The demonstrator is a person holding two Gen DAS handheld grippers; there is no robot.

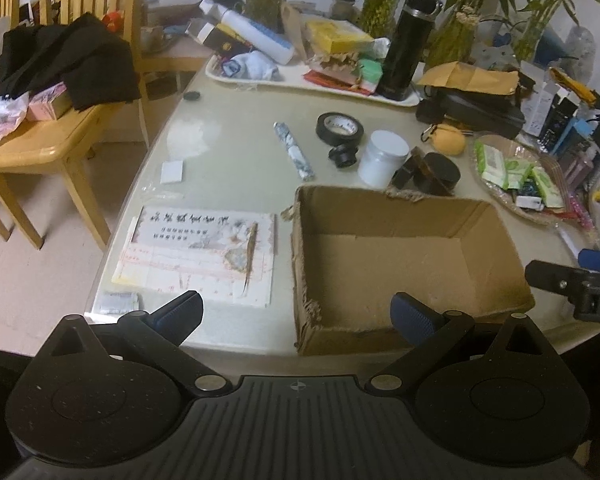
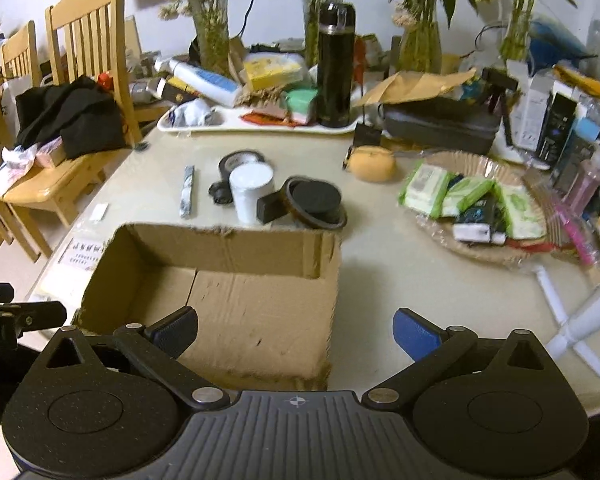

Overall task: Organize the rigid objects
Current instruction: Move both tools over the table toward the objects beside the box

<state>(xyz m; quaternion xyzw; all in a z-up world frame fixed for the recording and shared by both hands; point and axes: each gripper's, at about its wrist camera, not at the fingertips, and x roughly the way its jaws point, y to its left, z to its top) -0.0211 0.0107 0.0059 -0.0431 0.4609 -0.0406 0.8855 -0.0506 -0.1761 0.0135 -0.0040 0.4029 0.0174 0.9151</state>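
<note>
An open, empty cardboard box (image 1: 400, 264) (image 2: 236, 280) sits on the table near the front edge. Behind it stand a white jar (image 1: 381, 157) (image 2: 252, 192), a black tape roll (image 1: 339, 128) (image 2: 238, 160), a small black lens-like part (image 1: 342, 155) (image 2: 219, 193), a patterned stick (image 1: 295, 151) (image 2: 187, 190), a dark round tin (image 1: 440, 172) (image 2: 314, 202) and a yellow ball-like thing (image 1: 450, 139) (image 2: 371, 164). My left gripper (image 1: 296, 314) is open and empty at the box's near left corner. My right gripper (image 2: 296, 330) is open and empty over the box's near right corner.
A black flask (image 1: 408, 44) (image 2: 335, 64) stands on a cluttered white tray (image 1: 260, 80). A wicker basket (image 2: 440, 236) of packets is at the right. A paper sheet (image 1: 196, 256) with tweezers lies left of the box. Wooden chairs (image 1: 60, 136) stand at the left.
</note>
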